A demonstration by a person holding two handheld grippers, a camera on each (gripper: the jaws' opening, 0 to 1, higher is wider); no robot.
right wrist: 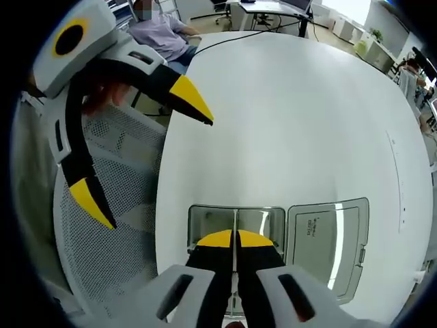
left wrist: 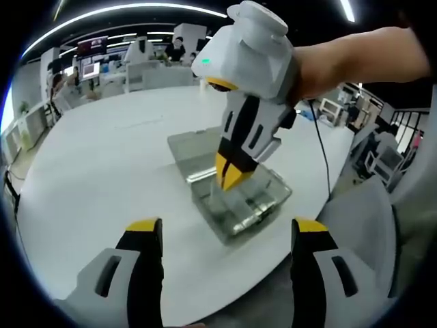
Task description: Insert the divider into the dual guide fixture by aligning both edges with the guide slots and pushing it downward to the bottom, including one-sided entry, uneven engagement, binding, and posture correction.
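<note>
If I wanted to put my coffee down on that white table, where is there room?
Plenty. The white table is bare beyond the clear fixture box and its open lid, out to the far edge. It is crowded only at the box, where the right gripper, jaws pinched on the thin divider, works. The left gripper hangs open by the mesh chair.

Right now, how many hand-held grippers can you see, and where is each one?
2. The right hand-held gripper is shut on a thin clear divider over the clear plastic fixture. The left hand-held gripper hangs open beside the white table, off the fixture.
</note>
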